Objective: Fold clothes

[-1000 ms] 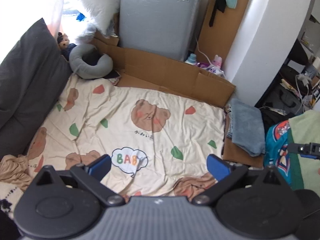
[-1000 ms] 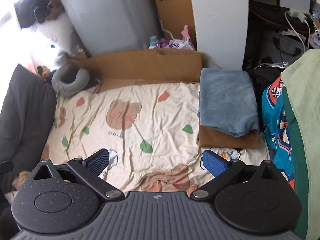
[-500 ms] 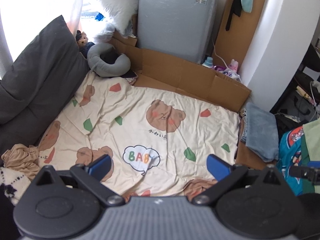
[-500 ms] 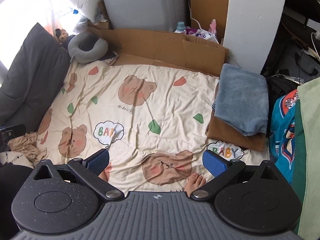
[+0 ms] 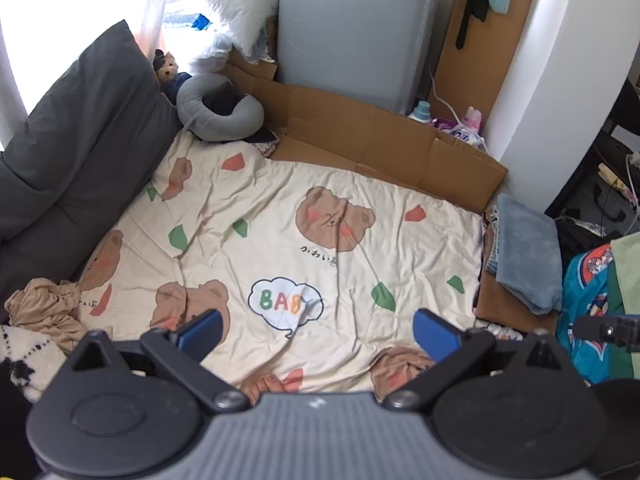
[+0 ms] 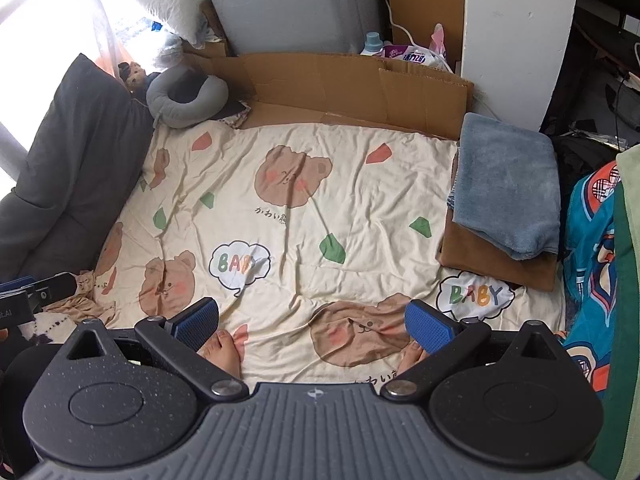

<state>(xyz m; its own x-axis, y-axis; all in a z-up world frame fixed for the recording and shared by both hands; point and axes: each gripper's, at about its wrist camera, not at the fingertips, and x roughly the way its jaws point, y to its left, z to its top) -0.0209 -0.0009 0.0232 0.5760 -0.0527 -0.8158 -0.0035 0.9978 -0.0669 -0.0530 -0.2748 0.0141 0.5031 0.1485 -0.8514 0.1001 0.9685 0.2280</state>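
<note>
Clothes: two folded (image 6: 505, 184), one crumpled (image 5: 42, 310)

A crumpled tan garment (image 5: 42, 310) is lying in a loose heap to the left of the left gripper (image 5: 316, 330), its wrinkled edge resting on the cream bear-print sheet (image 5: 320, 248). Ahead and to the right of the right gripper (image 6: 312, 320), a folded blue-grey garment (image 6: 506, 188) is sitting flat on top of a folded brown garment (image 6: 480, 256), their edges roughly squared into a stack. At the far right of that gripper, teal patterned fabric (image 6: 592, 248) and green fabric (image 6: 630, 240) are hanging down.
</note>
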